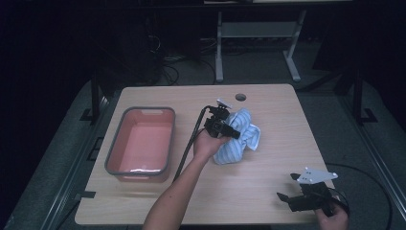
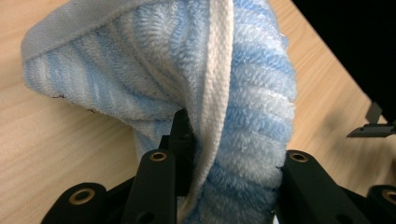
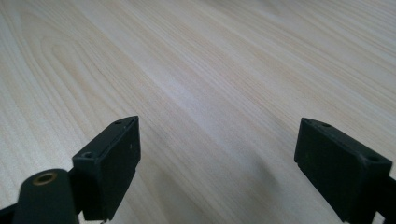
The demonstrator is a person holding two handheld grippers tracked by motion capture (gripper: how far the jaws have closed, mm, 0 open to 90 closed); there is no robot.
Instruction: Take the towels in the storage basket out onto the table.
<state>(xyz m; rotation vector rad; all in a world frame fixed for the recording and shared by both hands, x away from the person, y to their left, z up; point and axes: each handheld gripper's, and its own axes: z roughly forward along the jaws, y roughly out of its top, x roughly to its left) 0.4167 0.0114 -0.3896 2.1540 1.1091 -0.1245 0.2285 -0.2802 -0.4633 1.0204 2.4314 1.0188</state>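
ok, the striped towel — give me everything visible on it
The towel is terry cloth with light blue and white stripes and a flat woven white hem band running along its edge. It is bunched into a loose crumpled heap, not folded, near the middle of the wooden table, right of the pink tub. The left hand-held gripper is clamped on a thick fold of it, jaws pressing the pile from both sides. Its lower part appears to rest on the tabletop; nothing else touches it.

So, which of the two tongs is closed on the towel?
The left tongs, near the table's middle: their jaws pinch the blue striped towel. The right tongs, at the table's near right corner, stand open over bare wood.
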